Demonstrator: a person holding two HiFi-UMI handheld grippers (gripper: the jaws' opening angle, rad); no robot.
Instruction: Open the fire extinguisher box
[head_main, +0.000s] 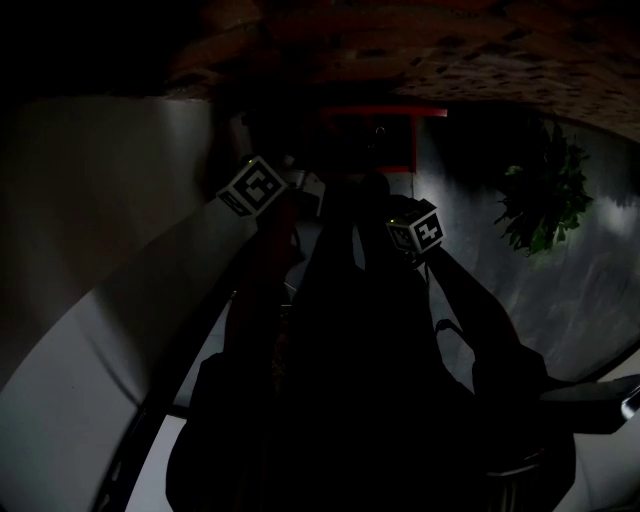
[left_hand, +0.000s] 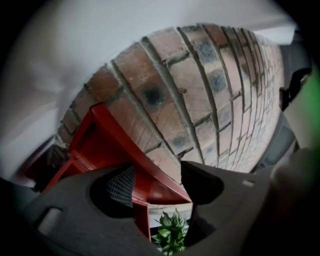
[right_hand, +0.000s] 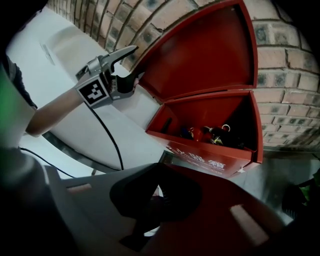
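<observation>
Jaws of left gripper (left_hand: 160, 182) are clamping the raised lid (right_hand: 200, 50).
Right gripper (right_hand: 155, 200) jaws are pressing together, box (right_hand: 210, 152) lying open beyond them.

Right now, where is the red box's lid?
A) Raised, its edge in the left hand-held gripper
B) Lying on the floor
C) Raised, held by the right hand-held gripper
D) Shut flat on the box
A: in the right gripper view the lid stands swung up over the open fire extinguisher box, and the left hand-held gripper has the lid's edge between its jaws.
</observation>
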